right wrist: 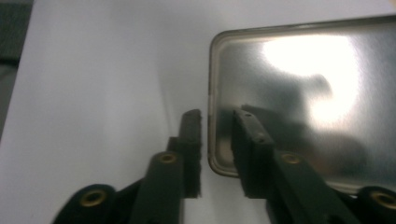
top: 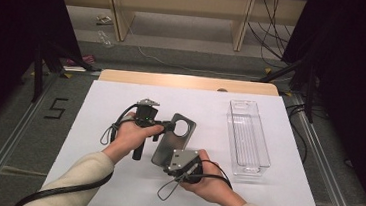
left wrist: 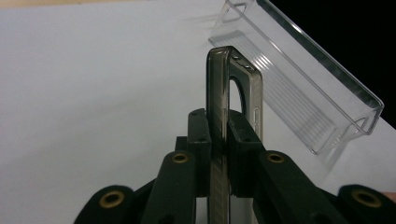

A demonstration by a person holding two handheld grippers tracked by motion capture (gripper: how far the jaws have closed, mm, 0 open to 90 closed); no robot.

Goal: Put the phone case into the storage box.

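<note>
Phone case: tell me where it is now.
In the high view the phone case sits mid-table, clamped in the left gripper, left of the clear tray.

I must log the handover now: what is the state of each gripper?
Left gripper: shut on the phone case.
Right gripper: open, its jaws around the case's edge without pressing.

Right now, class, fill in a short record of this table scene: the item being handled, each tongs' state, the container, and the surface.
Item: smoky translucent phone case, held off the table
Left tongs: shut on the phone case's edge
Right tongs: open, jaws straddling the case's corner without pressing it
Container: clear plastic bin, empty, to the right
Surface: white table
</note>
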